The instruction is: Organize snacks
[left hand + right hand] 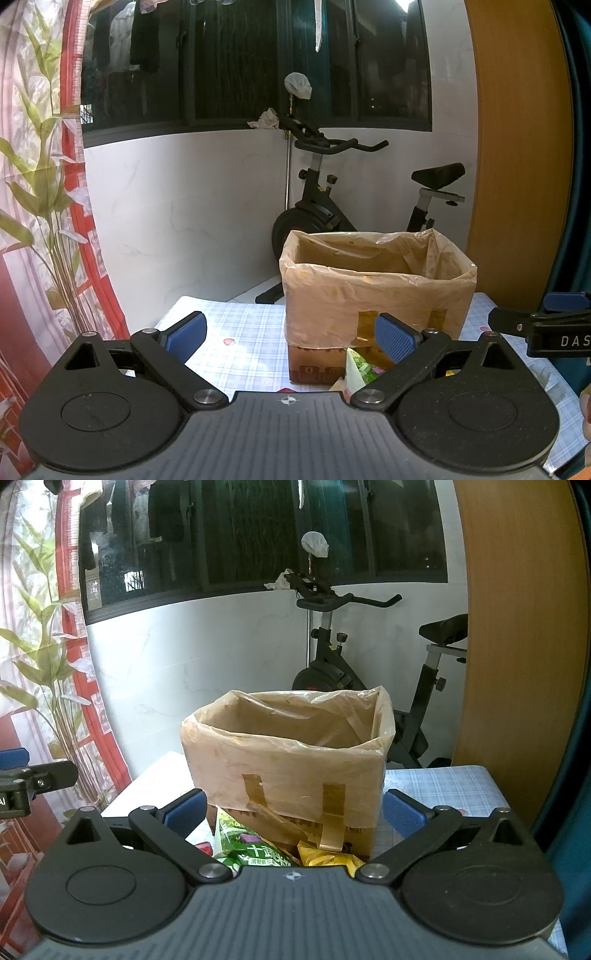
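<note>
Green snack packet (243, 845) lying on the surface (447, 786) right at the foot of the cardboard box (288, 775), printed with white characters, partly hidden behind the body of the right tongs (293, 814). Yellow snack packet (325, 856) just beside it to the right, touching or overlapping it, also up against the box front. Same green packet's upper edge (360, 365) seen from the left wrist view, poking up in front of the box's lower right corner (376, 306).

Box upright near the middle of the checked cloth, open at the top, lined with a translucent plastic bag folded over the rim and taped down on the front with brown tape strips (332, 801). Inside of the box not visible below the liner's edge.

Left tongs (291, 334) spread wide apart, blue pads (186, 334) empty, held above the cloth to the left of the box. Right tongs likewise spread wide, gripping nothing, pointed straight at the box front with the packets low between the fingers. Each pair of tongs visible at the edge of the other's view.

Behind the surface, a black exercise bike (332, 206) against a white wall, dark window above, bamboo-print curtain (40, 177) on the left, wooden panel (517, 147) on the right.
</note>
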{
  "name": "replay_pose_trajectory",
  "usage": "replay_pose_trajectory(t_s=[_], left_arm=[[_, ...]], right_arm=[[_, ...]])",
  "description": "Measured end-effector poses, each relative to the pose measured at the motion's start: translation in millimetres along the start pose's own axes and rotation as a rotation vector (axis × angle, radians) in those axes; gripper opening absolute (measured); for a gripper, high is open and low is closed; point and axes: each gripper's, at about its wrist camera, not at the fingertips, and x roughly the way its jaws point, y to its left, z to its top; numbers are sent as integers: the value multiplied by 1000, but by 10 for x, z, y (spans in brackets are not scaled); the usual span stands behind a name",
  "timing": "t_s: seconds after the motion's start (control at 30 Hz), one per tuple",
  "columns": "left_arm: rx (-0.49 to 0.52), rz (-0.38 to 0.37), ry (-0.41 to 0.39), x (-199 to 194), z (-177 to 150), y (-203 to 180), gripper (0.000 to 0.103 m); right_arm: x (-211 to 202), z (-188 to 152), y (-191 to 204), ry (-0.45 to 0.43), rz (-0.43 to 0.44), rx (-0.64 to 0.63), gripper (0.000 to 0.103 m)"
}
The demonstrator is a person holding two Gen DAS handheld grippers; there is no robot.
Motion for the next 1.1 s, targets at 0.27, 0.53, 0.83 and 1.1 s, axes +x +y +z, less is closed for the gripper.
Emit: replay_pose_trajectory(t_s=[0.27, 0.53, 0.83, 1.1], left_arm=[[-11, -1, 2, -7, -9, 2, 99], [-19, -4, 8, 1, -21, 10, 99], [-27, -11, 11, 1, -35, 20, 99], [-27, -21, 11, -2, -32, 13, 99]], right_arm=[[0, -2, 2, 1, 0, -1, 103], [5, -30, 6, 4, 0, 0, 103], [18, -42, 10, 7, 0, -3, 103], [35, -64, 7, 11, 0, -1, 103]])
